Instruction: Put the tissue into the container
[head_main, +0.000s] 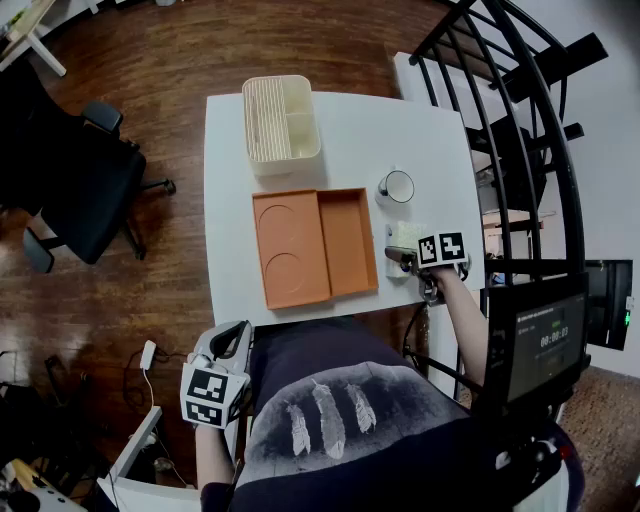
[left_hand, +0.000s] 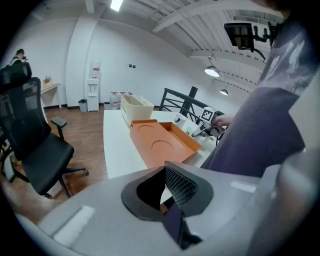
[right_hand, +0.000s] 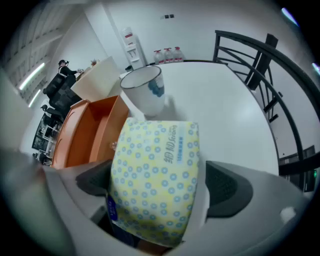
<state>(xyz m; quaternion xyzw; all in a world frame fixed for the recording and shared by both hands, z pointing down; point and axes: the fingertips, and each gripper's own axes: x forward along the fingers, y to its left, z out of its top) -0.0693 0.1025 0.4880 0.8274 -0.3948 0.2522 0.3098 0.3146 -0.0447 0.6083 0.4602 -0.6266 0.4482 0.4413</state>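
Jaws of our right gripper (head_main: 403, 258) stand wide apart around one soft dotted tissue pack (right_hand: 155, 175) on the white table (head_main: 230, 200). Further out we count one orange tray (head_main: 345, 240), one round cup (head_main: 397, 186) and one ribbed cream container (head_main: 282, 118). Our left gripper (left_hand: 171, 194) is closed and empty.

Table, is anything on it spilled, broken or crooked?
Nothing stands out. The cream container, orange tray and mug sit upright on the table, nothing spilled; the tissue pack looks intact between the open jaws of the right gripper.
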